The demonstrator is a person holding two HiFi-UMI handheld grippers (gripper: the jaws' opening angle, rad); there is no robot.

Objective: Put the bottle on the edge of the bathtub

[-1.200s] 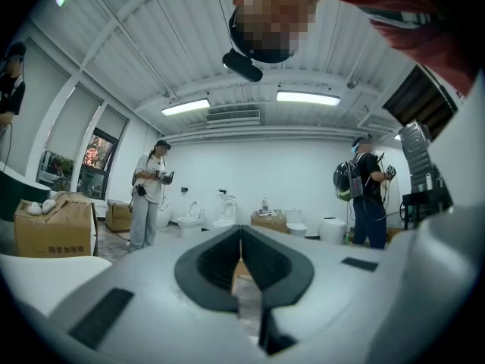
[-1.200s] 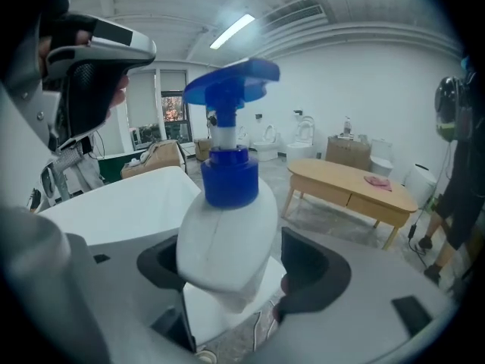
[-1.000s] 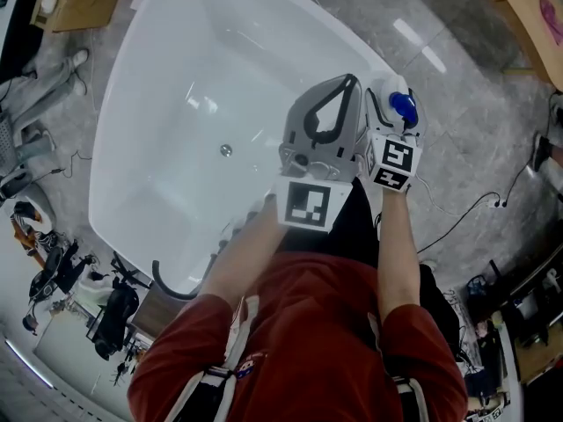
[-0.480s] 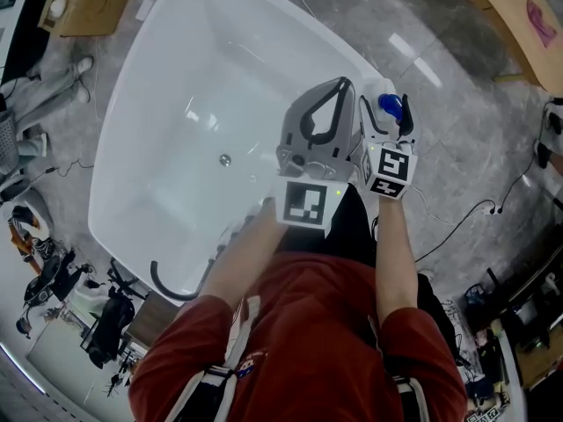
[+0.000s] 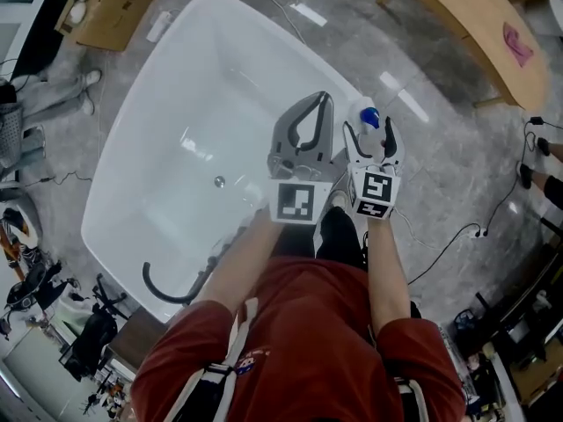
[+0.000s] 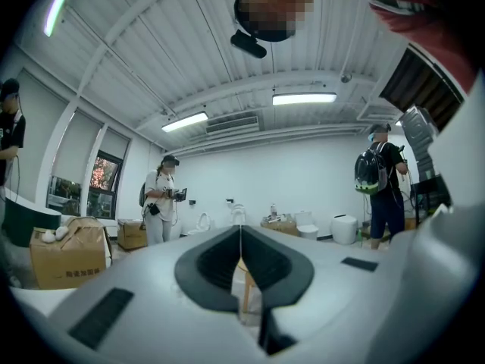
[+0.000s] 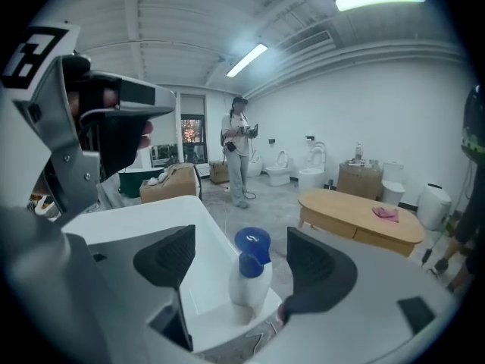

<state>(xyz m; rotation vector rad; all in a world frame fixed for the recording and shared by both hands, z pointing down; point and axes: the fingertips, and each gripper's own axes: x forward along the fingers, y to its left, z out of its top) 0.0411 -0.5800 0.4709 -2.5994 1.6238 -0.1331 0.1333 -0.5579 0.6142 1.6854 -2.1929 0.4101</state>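
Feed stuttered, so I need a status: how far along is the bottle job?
Done: the bottle stands upright on the edge of the tub. In hand: the right claw is open, its jaws having just been opening; the bottle shows between them, untouched. The left claw is shut and empty. Left: apparently only drawing the right claw clear.

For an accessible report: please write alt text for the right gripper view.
A blue-capped white bottle stands upright on the bathtub rim; the right tool has just been opening, its jaws apart on either side, not touching it.
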